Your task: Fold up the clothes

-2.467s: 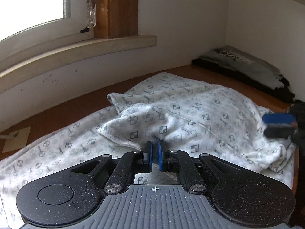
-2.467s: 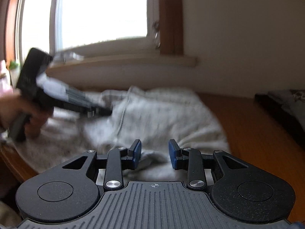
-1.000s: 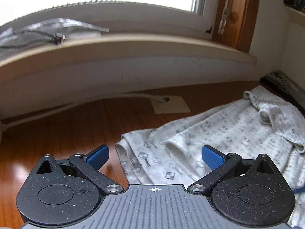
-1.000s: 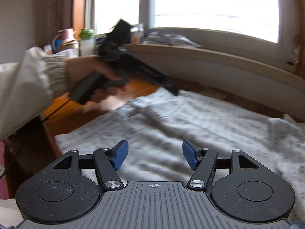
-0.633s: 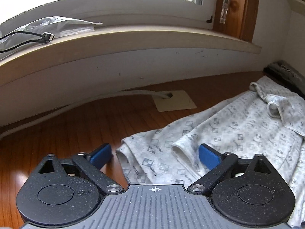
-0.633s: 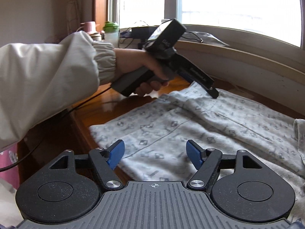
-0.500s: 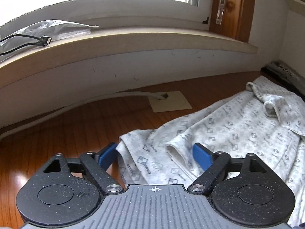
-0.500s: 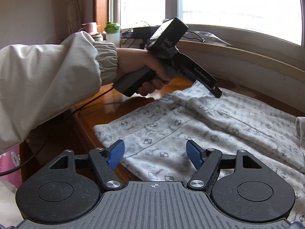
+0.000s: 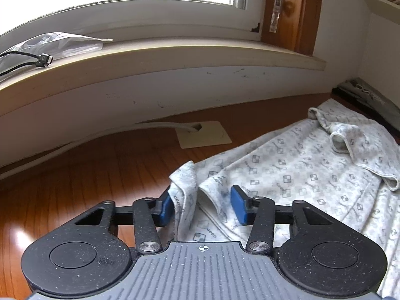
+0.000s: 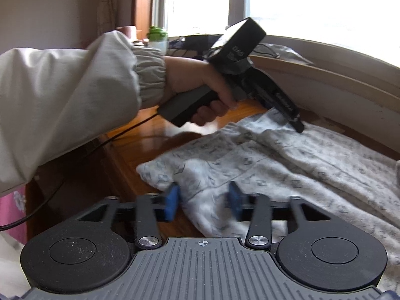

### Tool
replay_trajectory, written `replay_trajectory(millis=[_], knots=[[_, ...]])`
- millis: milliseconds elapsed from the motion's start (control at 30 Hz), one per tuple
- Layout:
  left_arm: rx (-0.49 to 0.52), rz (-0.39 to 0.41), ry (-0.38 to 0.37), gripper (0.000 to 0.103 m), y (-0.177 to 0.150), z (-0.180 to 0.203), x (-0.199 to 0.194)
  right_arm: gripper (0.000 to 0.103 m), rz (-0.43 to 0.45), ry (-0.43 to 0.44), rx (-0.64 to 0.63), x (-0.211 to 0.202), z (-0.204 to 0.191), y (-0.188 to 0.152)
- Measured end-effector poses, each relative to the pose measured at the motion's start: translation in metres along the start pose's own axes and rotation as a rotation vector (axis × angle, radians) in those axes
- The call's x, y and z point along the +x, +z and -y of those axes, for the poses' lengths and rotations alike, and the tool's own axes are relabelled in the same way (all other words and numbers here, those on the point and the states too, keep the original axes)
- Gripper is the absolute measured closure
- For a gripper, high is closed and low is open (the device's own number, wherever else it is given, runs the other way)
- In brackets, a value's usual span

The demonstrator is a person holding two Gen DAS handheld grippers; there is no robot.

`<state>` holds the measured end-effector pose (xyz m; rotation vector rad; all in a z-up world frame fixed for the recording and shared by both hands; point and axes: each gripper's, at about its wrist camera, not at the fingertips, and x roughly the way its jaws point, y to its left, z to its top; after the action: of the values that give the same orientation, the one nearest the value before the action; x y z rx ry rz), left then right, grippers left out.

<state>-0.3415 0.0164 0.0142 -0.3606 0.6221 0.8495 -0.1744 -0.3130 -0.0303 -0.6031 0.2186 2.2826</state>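
Left wrist view: both tongs, wide before, are closing on bunched garment (image 9: 312, 175) edges, not yet pinched.

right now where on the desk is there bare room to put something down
Bare wood lies left of the patterned garment, between its bunched edge and the wall under the windowsill, broken only by the beige cable plate. The right side is crowded: cloth reaches the dark folded clothes. Both claws, left and right, are closing around garment edges.

You're in a lived-in home room — a wooden worktop (image 9: 75, 175) under a window sill (image 9: 175, 57), a charging cable (image 9: 25, 58), cups (image 10: 156, 36) nearby.
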Motion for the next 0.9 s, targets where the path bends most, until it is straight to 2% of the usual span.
replay_trajectory(millis=[33,67,133,167,267,500,733,900], knots=[[0.000,-0.002,-0.003,0.056,0.000,0.001,0.000,0.084,0.003,-0.009,-0.003,0.001,0.001,0.000],[0.000,-0.003,-0.007,0.061,0.000,0.002,0.000,0.088,0.006,-0.019,-0.007,0.001,0.002,0.000],[-0.001,-0.009,-0.016,0.070,0.001,0.004,0.000,0.090,0.011,-0.015,0.009,0.001,0.005,0.000],[0.001,-0.012,-0.023,0.080,0.002,0.005,-0.001,0.091,0.015,-0.015,0.016,0.001,0.007,0.000],[0.045,-0.021,0.010,0.089,0.007,0.016,-0.005,0.092,0.029,-0.014,0.026,-0.001,0.011,0.000],[0.112,0.059,0.012,0.092,0.054,0.050,-0.036,0.092,0.130,-0.087,0.022,-0.034,0.030,0.012],[0.233,0.114,-0.027,0.093,0.126,0.135,-0.044,0.093,0.255,-0.232,0.033,-0.110,0.076,0.016],[0.288,0.101,-0.050,0.093,0.169,0.204,-0.021,0.093,0.314,-0.347,0.090,-0.177,0.117,0.006]])
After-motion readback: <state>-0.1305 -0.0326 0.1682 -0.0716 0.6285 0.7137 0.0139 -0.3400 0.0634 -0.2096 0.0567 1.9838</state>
